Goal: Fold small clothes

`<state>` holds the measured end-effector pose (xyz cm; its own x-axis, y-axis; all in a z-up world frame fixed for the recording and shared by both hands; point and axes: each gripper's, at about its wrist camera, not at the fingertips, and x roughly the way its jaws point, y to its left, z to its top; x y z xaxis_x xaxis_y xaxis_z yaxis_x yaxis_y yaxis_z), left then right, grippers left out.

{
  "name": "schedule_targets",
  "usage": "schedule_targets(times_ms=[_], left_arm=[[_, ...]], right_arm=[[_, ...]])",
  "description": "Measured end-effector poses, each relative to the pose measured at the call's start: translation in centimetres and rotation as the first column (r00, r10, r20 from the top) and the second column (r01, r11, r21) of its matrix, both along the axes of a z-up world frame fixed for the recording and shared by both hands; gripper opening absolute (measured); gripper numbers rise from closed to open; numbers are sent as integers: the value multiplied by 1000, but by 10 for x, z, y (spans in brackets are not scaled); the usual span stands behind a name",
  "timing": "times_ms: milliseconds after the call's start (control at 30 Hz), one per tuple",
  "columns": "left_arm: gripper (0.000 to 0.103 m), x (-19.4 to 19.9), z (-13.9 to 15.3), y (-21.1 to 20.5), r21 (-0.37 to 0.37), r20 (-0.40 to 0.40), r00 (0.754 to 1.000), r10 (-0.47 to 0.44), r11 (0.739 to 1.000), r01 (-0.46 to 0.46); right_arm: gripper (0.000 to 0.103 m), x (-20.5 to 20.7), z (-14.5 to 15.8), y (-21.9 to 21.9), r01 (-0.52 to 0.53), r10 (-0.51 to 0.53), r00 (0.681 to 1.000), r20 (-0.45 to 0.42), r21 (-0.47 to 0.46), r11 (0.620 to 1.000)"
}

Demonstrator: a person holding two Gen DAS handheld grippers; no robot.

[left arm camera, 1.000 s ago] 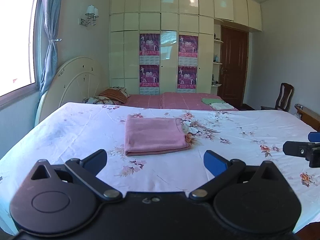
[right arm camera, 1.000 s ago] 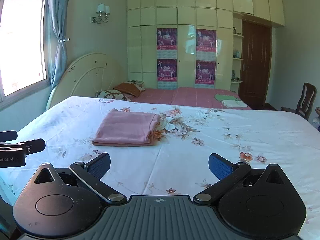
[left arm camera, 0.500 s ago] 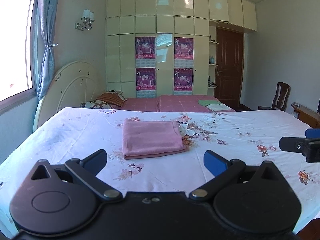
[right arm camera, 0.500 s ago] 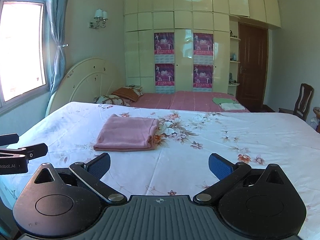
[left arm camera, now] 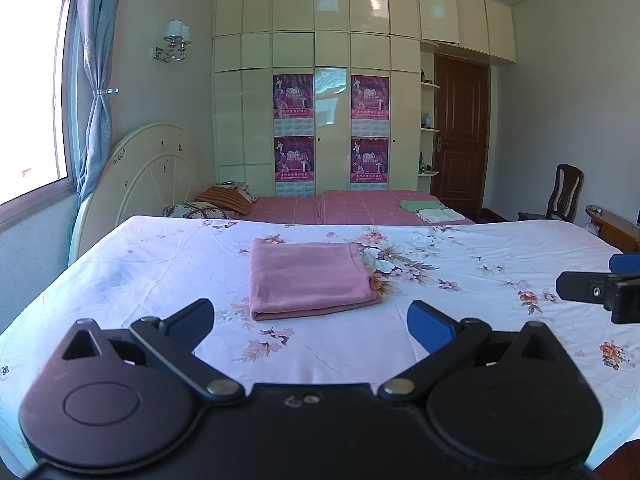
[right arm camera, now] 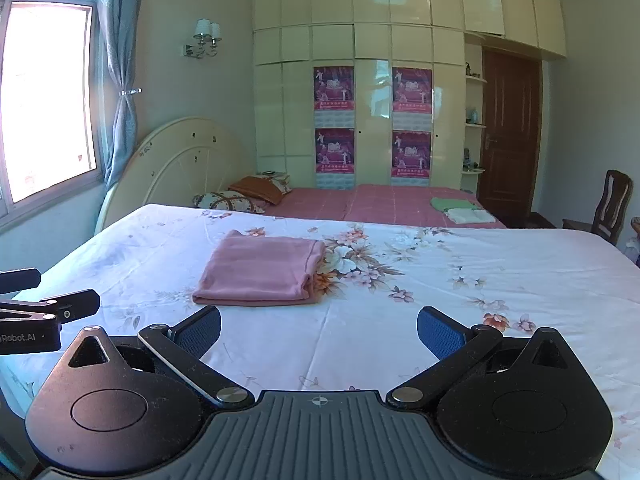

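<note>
The pink garment is lying folded into a neat rectangle near the middle of the floral sheet, flat and touching nothing but the bedding. You are holding both tools back from it, above the near part of the sheet. Your left gripper is sitting with its blue pads spread wide and gripping nothing; your right gripper is likewise gaping wide and empty. Beyond, a second bed with a pink checked cover is carrying a green cloth and a white cloth, both folded, lying side by side.
</note>
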<state>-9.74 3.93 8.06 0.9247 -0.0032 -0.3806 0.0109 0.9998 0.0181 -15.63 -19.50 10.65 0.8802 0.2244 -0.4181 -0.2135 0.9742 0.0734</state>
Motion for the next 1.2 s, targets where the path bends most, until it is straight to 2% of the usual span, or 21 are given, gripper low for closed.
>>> schedule_targets(times_ms=[1200], left_arm=[[102, 4, 2, 4, 9, 5, 1000, -11, 1000, 11]], right_arm=[[103, 6, 1, 3, -11, 11, 1000, -1, -7, 1000]])
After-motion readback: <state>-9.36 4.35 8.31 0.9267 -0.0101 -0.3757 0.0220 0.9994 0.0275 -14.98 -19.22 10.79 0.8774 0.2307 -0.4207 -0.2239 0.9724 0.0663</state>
